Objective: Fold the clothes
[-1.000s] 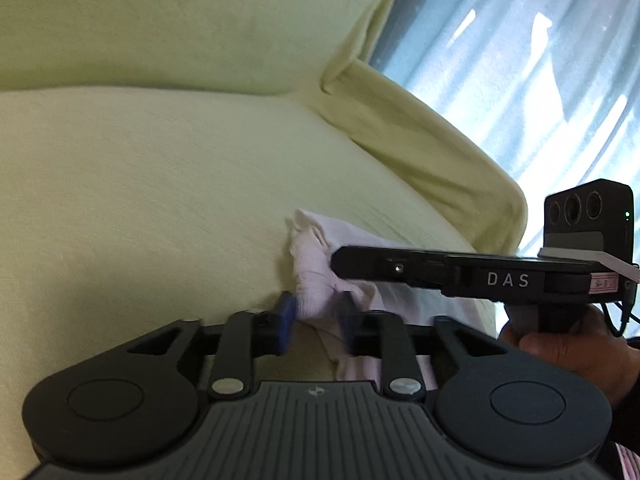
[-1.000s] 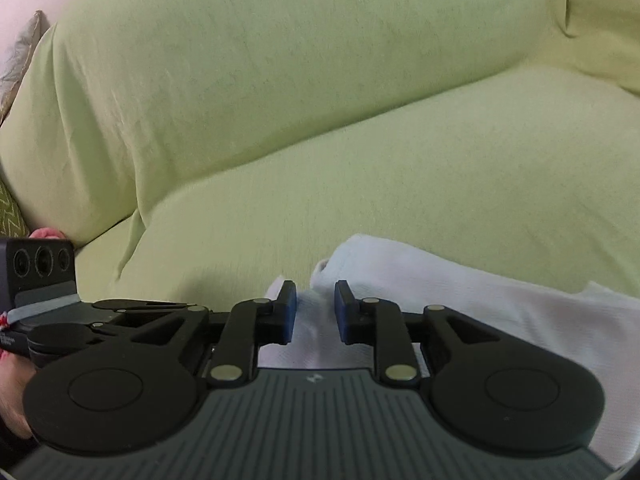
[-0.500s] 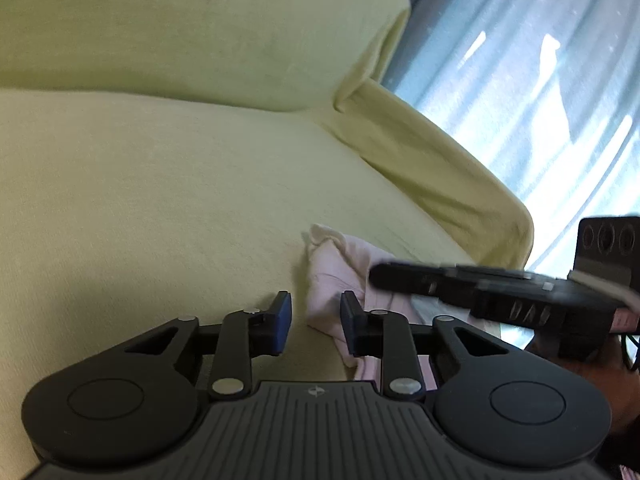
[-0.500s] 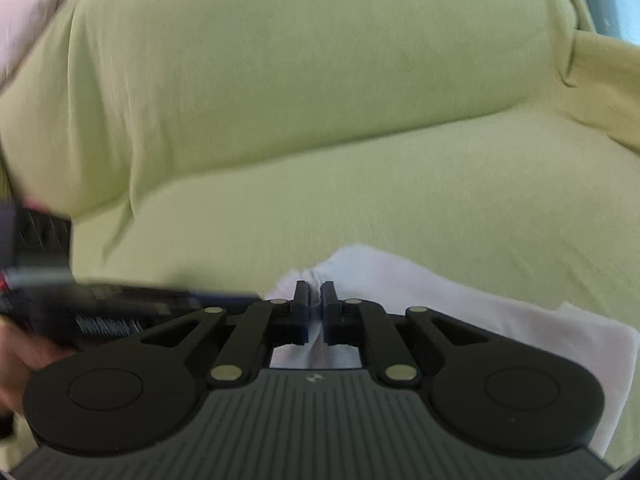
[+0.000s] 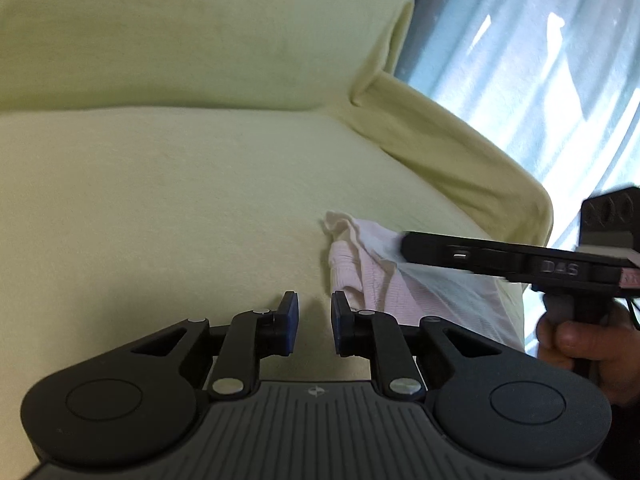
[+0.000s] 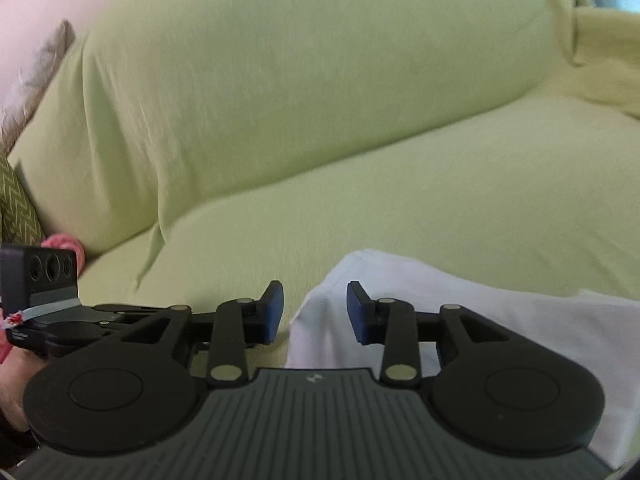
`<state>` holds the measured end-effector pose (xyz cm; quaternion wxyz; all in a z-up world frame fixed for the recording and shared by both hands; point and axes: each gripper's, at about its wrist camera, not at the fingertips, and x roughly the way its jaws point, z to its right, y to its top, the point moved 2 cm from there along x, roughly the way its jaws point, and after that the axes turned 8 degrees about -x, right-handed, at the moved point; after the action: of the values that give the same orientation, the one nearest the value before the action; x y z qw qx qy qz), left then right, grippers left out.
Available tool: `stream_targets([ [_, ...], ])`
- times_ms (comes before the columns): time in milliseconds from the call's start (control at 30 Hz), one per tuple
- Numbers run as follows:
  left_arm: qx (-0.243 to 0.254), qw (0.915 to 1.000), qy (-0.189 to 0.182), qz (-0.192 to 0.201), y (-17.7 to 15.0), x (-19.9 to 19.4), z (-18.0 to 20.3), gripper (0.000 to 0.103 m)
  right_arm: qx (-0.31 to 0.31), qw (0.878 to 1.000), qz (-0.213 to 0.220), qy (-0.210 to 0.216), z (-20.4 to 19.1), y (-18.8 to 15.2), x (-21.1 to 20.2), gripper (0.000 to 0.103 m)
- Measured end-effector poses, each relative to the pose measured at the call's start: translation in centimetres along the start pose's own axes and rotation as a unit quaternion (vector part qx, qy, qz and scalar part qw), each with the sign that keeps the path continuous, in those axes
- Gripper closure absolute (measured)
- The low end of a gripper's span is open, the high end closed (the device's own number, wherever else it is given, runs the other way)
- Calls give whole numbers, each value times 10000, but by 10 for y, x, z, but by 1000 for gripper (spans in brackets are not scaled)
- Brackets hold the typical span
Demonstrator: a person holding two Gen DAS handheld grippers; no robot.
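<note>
- Left wrist view: the left gripper [image 5: 313, 322] has its blue-padded fingers [image 5: 289, 322] spread apart, and nothing is between them. It hangs over the seat of a sofa [image 5: 160, 208] with a yellow-green cover.
- The white garment [image 5: 384, 280] lies on the seat cushion, just to the right of the left gripper's right finger. Its far corner is bunched up with wrinkles, and the rest goes down toward the front edge of the seat.
- In the same view the right gripper [image 5: 408, 244] comes in from the right side, seen sideways, with its front end over the garment. A hand [image 5: 580, 344] holds its grip. From this side one cannot tell how its jaws stand.
- Behind the sofa arm there is a pale curtain [image 5: 540, 60] with light coming through.
- Right wrist view: the right gripper [image 6: 315, 312] is also spread wide and pinches nothing. The edge of the white garment [image 6: 500, 320] lies under and between its fingers, flat on the seat.
- At the left edge of this view the left gripper [image 6: 80, 320] is seen from the side. Beside it there is something pink [image 6: 64, 244] and a cushion with zigzag pattern [image 6: 16, 216].
</note>
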<state>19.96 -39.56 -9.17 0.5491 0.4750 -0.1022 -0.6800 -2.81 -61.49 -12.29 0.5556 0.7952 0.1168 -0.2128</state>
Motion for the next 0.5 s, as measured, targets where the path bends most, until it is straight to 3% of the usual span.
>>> stream_targets([
  [133, 129, 9988, -469, 77, 1, -2, 27, 86, 505, 9969, 194, -562, 20, -23, -46, 71],
  [233, 410, 9968, -685, -88, 1, 19, 53, 86, 1029, 9898, 116, -975, 39, -48, -69, 70],
  [300, 650, 9961, -545, -237, -3, 38, 66, 85, 1036, 9892, 42, -1036, 45, -59, -75, 72],
  [400, 1195, 9918, 268, -373, -10, 47, 67, 86, 895, 9890, 3, -1176, 52, -68, -84, 72],
  [500, 969, 9931, 556, -367, -7, 37, 52, 89, 876, 9883, -39, -1250, 59, -72, -92, 72],
])
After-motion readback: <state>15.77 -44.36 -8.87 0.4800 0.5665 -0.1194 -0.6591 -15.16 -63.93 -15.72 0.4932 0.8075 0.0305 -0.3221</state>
